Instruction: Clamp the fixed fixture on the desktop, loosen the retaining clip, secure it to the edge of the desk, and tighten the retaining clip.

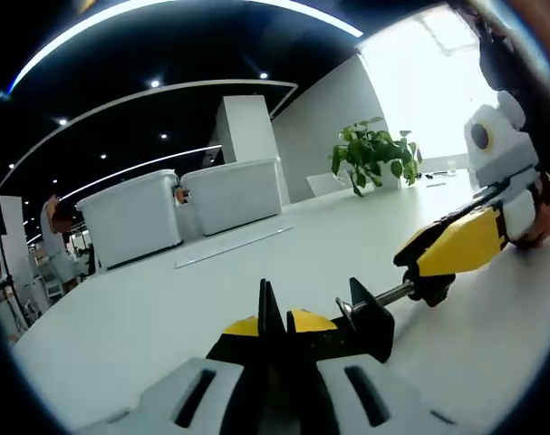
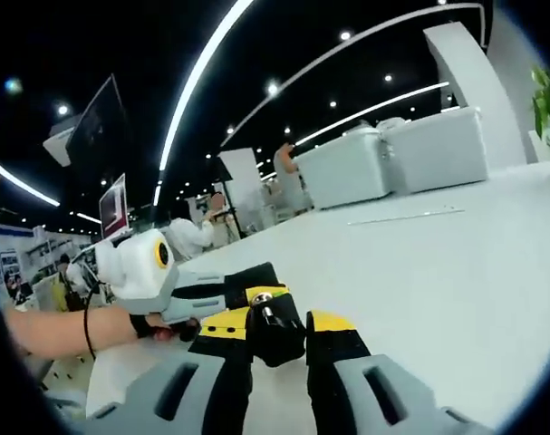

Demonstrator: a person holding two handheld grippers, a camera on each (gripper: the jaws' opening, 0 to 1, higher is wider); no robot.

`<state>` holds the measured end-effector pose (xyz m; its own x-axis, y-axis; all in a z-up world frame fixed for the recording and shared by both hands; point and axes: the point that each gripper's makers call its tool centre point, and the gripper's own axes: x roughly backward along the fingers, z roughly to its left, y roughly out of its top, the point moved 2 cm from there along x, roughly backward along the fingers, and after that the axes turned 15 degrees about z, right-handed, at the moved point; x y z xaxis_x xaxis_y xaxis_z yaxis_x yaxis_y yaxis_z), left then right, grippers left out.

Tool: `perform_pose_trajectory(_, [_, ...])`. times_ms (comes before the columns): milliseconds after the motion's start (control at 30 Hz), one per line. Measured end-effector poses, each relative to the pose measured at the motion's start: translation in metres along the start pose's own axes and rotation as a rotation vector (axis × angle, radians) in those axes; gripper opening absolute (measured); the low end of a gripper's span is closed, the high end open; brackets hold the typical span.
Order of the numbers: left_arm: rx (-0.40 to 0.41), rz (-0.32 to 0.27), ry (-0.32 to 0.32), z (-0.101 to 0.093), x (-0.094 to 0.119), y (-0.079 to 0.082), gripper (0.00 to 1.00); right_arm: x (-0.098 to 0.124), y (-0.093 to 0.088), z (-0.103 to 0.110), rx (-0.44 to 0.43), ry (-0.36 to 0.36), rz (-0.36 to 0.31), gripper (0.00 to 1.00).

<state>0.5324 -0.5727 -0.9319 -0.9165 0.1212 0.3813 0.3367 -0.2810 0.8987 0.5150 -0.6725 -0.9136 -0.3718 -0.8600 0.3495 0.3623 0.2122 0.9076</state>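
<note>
Two grippers hold one screw clamp (image 1: 383, 308): your left gripper (image 1: 276, 328) pinches its frame, right gripper (image 2: 279, 340) grips the handle; desk (image 1: 166, 308) edge mounting remains

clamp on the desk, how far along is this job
Done: the left hand-held gripper is shut on the clamp, which lies on the desk. In hand: the right hand-held gripper grips the clamp's handle. Left: fitting it to the desk edge and tightening.
</note>
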Motion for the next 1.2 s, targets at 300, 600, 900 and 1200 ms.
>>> perform_pose_trajectory(300, [0.011,0.004,-0.001,0.000,0.000,-0.001,0.07,0.000,0.003,0.014,0.503,-0.198,-0.010,0.21])
perform_pose_trajectory(600, [0.011,0.004,0.000,0.000,0.001,-0.001,0.07,-0.003,-0.001,0.025,0.978,-0.417,0.019,0.21])
perform_pose_trajectory(900, [0.008,0.003,-0.001,0.000,0.001,-0.001,0.07,0.000,0.000,0.022,0.692,-0.288,0.015,0.23])
perform_pose_trajectory(1200, [0.007,0.003,-0.001,0.000,0.001,0.000,0.07,0.007,0.006,-0.003,-0.005,-0.034,-0.034,0.25])
